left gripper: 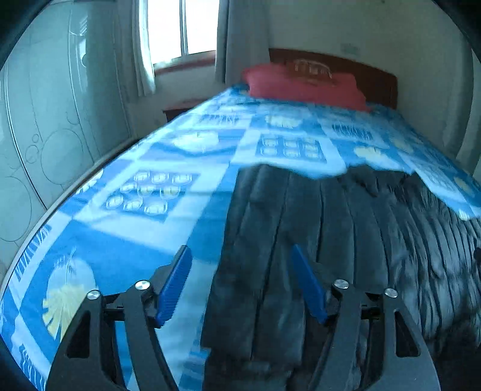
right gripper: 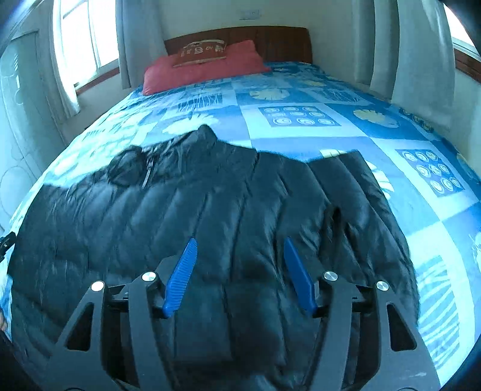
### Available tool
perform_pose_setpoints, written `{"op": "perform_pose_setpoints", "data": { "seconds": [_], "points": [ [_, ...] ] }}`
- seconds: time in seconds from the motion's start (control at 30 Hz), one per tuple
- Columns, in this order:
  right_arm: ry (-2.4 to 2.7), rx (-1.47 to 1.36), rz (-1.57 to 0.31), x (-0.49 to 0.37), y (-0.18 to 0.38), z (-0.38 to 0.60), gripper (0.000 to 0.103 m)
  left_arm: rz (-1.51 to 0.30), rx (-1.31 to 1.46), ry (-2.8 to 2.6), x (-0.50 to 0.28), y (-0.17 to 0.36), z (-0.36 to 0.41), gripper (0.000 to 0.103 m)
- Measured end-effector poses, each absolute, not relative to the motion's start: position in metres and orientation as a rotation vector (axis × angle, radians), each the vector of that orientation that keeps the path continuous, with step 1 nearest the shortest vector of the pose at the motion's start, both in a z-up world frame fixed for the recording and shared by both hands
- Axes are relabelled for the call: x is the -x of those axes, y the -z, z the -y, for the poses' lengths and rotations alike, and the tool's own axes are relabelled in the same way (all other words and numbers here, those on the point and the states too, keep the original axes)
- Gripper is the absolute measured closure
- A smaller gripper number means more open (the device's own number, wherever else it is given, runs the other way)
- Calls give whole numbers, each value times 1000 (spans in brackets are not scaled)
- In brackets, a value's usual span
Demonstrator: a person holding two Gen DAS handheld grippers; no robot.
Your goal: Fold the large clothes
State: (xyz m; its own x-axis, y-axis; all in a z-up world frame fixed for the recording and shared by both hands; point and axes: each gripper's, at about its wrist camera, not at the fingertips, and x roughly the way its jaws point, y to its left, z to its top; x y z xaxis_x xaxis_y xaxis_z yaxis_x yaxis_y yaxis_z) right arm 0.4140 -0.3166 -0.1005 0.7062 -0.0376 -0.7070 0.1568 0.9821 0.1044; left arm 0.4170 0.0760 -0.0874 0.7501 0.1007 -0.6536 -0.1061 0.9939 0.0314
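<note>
A black quilted puffer jacket (right gripper: 210, 204) lies spread flat on the bed, its collar (right gripper: 204, 132) pointing toward the headboard and one sleeve (right gripper: 354, 174) stretched along its right side. My right gripper (right gripper: 240, 240) is open just above the jacket's lower middle, and nothing is between its blue fingers (right gripper: 180, 276). In the left wrist view the jacket (left gripper: 330, 225) fills the right half. My left gripper (left gripper: 240, 249) is open and straddles the jacket's left edge, one finger over the bedspread and the other over the black fabric. It grips nothing.
The blue patterned bedspread (right gripper: 300, 144) covers the whole bed. A red pillow (right gripper: 204, 69) lies against the dark wooden headboard (right gripper: 270, 39). A pale wardrobe (left gripper: 45, 120) stands close to the bed's left edge. Curtained windows (left gripper: 180, 27) are behind and to the sides.
</note>
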Motion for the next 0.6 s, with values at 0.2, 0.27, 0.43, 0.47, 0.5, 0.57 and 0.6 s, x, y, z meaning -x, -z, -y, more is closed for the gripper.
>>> {"op": "perform_pose_setpoints", "data": {
  "seconds": [0.2, 0.27, 0.43, 0.47, 0.5, 0.57, 0.6],
  "points": [
    [139, -115, -869, -436, 118, 308, 40, -862, -10, -120, -450, 122, -84, 34],
    [122, -115, -807, -431, 104, 300, 40, -818, 9, -112, -444, 107, -86, 34],
    [14, -137, -790, -443, 102, 269, 40, -724, 40, -77, -444, 90, -78, 33],
    [13, -116, -812, -449, 109, 262, 40, -750, 9, -84, -452, 98, -74, 34],
    [28, -86, -835, -454, 118, 255, 37, -792, -18, -92, -459, 109, -71, 33],
    [42, -46, -825, -456, 127, 249, 35, -882, -14, -73, -470, 132, -72, 31],
    [35, -58, -823, -454, 126, 252, 35, -887, 29, -59, -472, 135, -77, 30]
  ]
}}
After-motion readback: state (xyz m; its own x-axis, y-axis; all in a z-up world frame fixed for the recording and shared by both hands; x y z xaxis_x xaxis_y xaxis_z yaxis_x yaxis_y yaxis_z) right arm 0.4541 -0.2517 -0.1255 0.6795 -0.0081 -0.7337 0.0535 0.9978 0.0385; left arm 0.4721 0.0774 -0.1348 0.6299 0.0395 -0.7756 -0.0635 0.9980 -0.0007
